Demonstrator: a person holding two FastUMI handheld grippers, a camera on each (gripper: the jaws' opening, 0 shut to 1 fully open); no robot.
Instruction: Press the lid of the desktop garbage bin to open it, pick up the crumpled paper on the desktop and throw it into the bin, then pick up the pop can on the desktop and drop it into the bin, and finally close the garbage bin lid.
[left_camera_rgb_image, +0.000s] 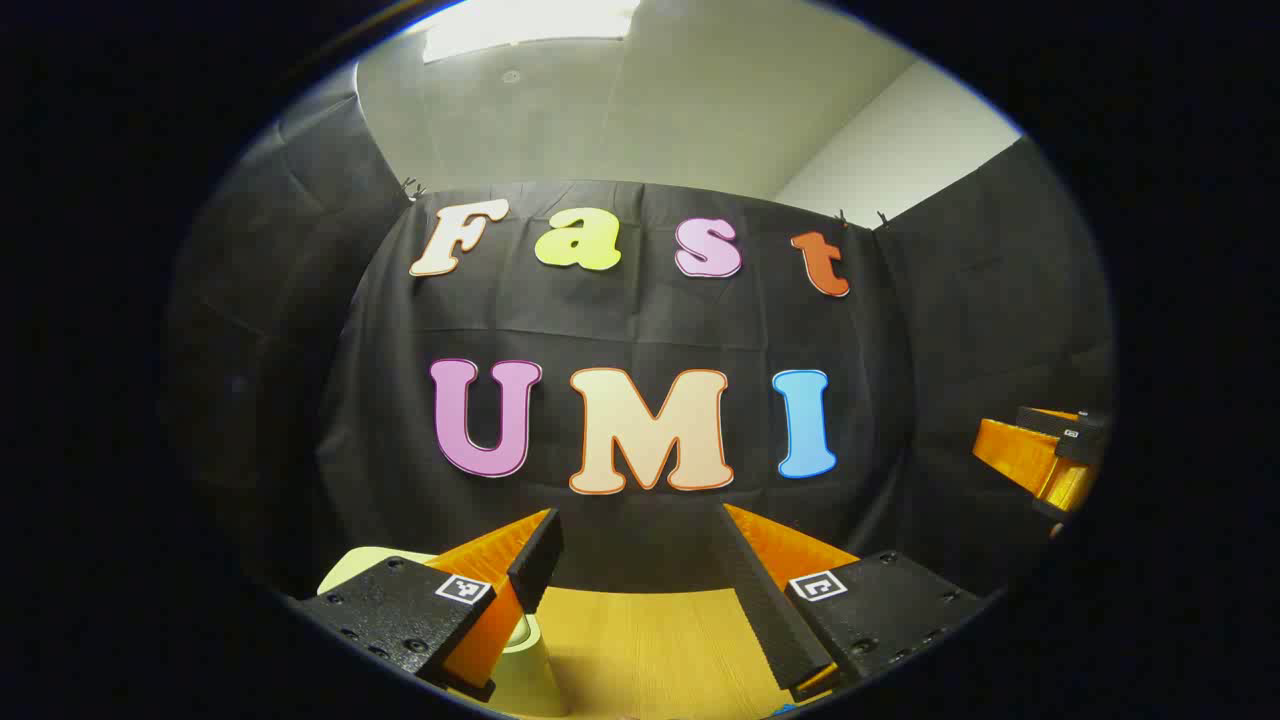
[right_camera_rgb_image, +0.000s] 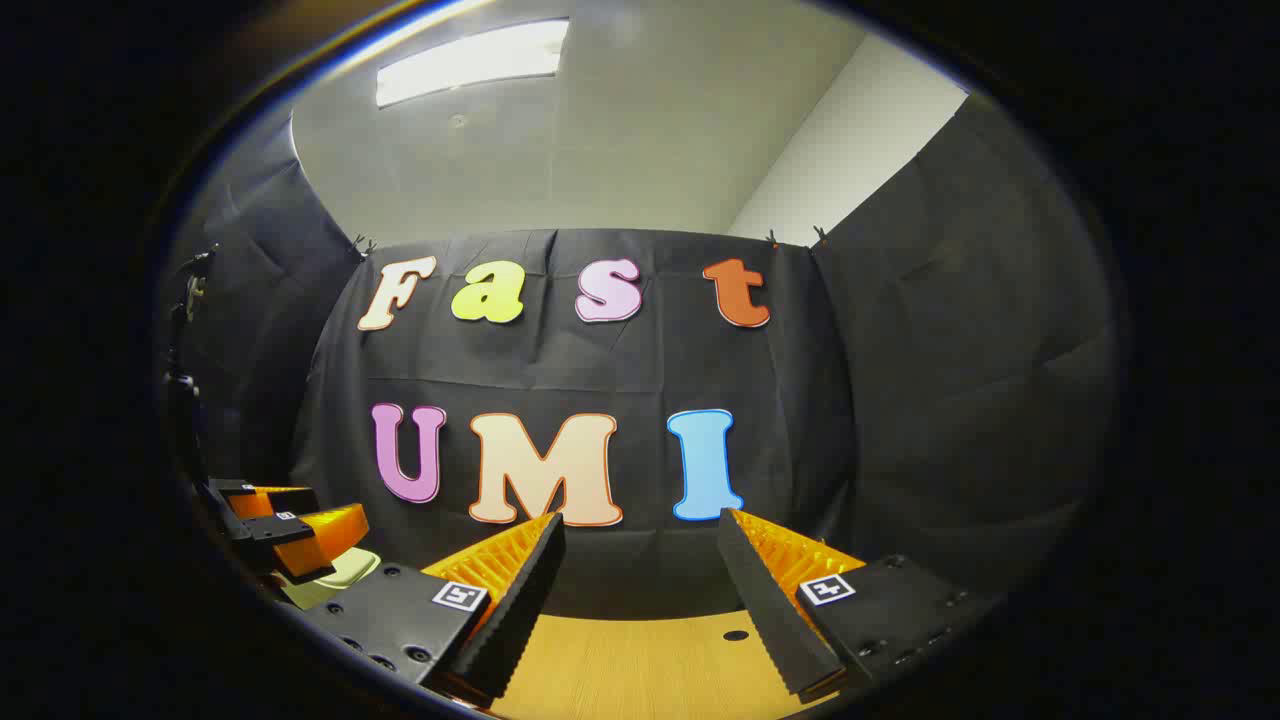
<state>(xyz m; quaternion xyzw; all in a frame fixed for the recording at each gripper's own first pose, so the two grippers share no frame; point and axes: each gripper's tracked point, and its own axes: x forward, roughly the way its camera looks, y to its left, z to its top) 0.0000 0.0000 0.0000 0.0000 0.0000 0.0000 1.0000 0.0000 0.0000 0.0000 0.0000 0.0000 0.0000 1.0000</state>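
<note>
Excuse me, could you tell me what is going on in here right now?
A person holds both grippers raised above a light wooden table, fingers spread, gripping nothing. The left gripper hangs over a pale green plastic bin, whose top also shows by that gripper in the right gripper view. The right gripper hangs over bare tabletop.

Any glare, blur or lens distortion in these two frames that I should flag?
Left gripper view: ceiling light blown out, wall cloth bowed by the fisheye, left gripper sharp. Right gripper view: ceiling light bright but holding shape, same bowing, table evenly lit, right gripper in focus. No motion blur.
</note>
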